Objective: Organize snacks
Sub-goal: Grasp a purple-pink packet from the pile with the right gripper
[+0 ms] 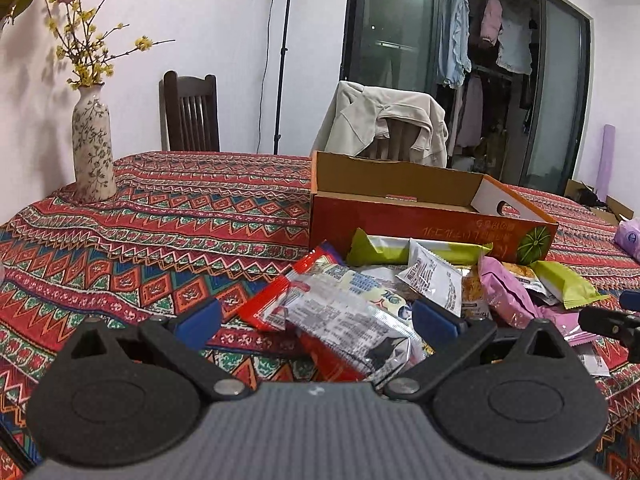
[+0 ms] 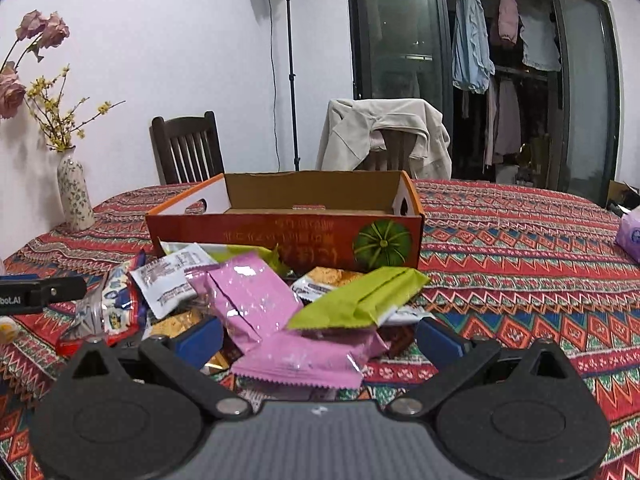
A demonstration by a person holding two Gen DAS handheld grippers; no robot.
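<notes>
A heap of snack packets lies on the patterned tablecloth in front of an orange cardboard box whose inside looks bare. My left gripper hangs open over a red-and-silver packet at the heap's left side. The right gripper stands open over pink packets and a green packet. Neither holds anything. A white sachet and a pink packet lie mid-heap. The right gripper's tip shows at the left view's right edge; the left gripper's body shows at the right view's left edge.
A flowered vase stands at the table's far left. Two chairs sit behind the table, one dark, one draped with a beige jacket. A purple tissue pack lies far right. A light stand rises by the wall.
</notes>
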